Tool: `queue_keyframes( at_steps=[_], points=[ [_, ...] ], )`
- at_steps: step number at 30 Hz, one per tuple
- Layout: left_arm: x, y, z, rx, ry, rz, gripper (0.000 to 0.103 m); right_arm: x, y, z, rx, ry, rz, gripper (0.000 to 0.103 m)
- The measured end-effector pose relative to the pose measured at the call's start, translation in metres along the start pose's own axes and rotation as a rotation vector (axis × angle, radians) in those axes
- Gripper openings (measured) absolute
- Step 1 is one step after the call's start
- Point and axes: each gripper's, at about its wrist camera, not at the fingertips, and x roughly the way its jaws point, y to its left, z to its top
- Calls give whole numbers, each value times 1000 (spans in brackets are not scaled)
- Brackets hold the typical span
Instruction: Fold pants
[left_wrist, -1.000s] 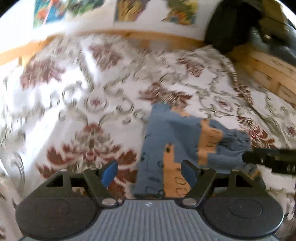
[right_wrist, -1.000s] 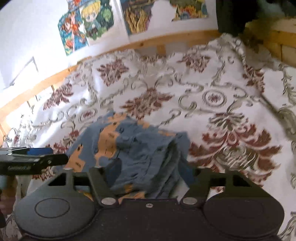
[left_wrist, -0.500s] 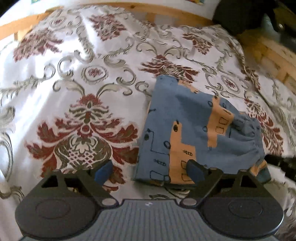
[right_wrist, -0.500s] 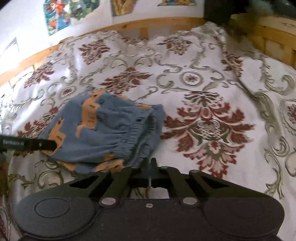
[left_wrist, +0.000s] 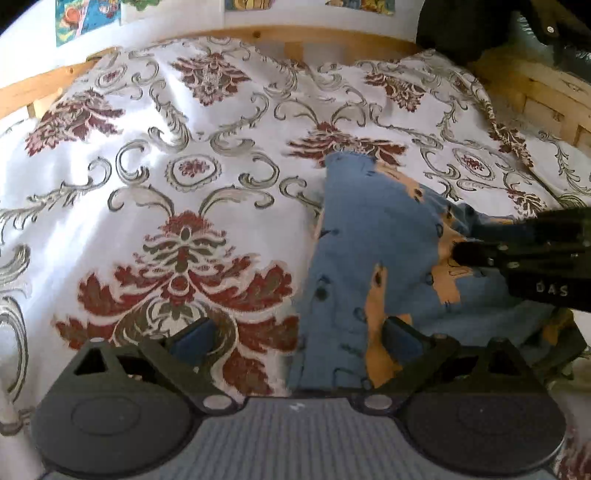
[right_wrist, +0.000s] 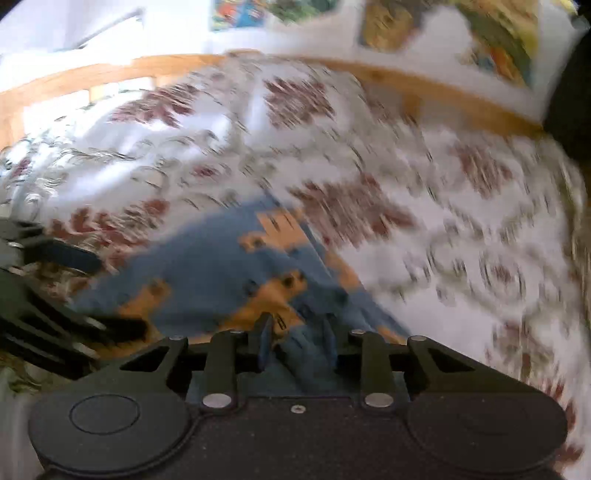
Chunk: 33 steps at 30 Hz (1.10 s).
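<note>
While the bed (left_wrist: 155, 192) carries the folded blue pants (left_wrist: 369, 236) toward its right edge, the right hand-held gripper (right_wrist: 297, 341) pinches a bunch of their cloth and the left hand-held gripper (left_wrist: 295, 338) hangs spread over the near hem. Judging by this, pressing the stack flat and squaring its edges would finish it neatly.

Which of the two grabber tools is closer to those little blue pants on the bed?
Right. The right gripper has blue pants fabric between its nearly closed fingers. The left gripper is open at the pants' near edge, gripping nothing.
</note>
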Motion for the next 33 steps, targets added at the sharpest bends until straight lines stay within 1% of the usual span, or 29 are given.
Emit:
queue_keyframes(
  at_steps=[1, 3, 4, 5, 7, 9, 11, 12, 13, 14, 15, 16, 18, 19, 20, 21, 23, 25, 28, 30, 32, 33],
  points=[
    [-2, 1, 0, 1, 11, -4, 101, -4, -10, -6, 56, -3, 12, 30],
    [-5, 2, -3, 0, 29, -7, 102, -20, -18, -13, 97, -22, -7, 31],
    [-7, 2, -3, -5, 41, -8, 102, -30, -18, -16, 91, -35, -22, 40],
    [-9, 3, -3, -6, 49, -9, 102, -41, -18, -19, 82, -42, -60, 44],
    [-16, 2, -2, -12, 66, -5, 102, -63, -14, -24, 70, -76, -105, 70],
    [-21, 3, -1, -34, 56, -19, 102, -79, -6, -26, 54, -113, -90, 69],
    [-19, 0, -3, -29, 67, -39, 102, -83, 5, -28, 34, -111, -71, 67],
    [-16, -3, -5, -9, 79, -27, 102, -79, 10, -29, 31, -88, -58, 60],
    [-14, -6, -8, 16, 76, -13, 102, -73, 13, -32, 30, -50, -45, 50],
    [-14, -9, -11, 42, 66, -4, 102, -66, 14, -37, 38, -3, -45, 46],
    [-15, -12, -12, 68, 60, 3, 103, -62, 12, -44, 58, 40, -51, 45],
    [-16, -15, -13, 89, 65, 8, 103, -65, 10, -52, 85, 46, -52, 45],
    [-18, -16, -12, 101, 89, 5, 102, -72, 0, -61, 171, 67, -35, 45],
    [-19, -16, -10, 99, 105, 1, 103, -78, -5, -62, 214, 67, -23, 44],
    [-20, -14, -7, 95, 118, -4, 103, -84, -8, -62, 229, 51, -20, 44],
    [-21, -13, -5, 88, 124, -6, 103, -89, -9, -59, 223, 28, -23, 45],
    [-27, -9, 1, 60, 109, -9, 103, -96, -12, -47, 181, -27, -51, 46],
    [-33, -5, 7, 37, 82, -20, 103, -97, -18, -34, 170, -64, -36, 48],
    [-37, -2, 13, 1, 25, -17, 103, -83, -28, -13, 176, -86, 16, 48],
    [-31, -1, 14, -2, 22, -1, 103, -63, -28, 6, 150, -92, 46, 48],
    [-23, -1, 10, 2, 38, 28, 103, -40, -24, 23, 115, -96, 26, 50],
    [-18, 0, 8, 7, 54, 40, 103, -26, -21, 32, 96, -90, 19, 54]
  ],
)
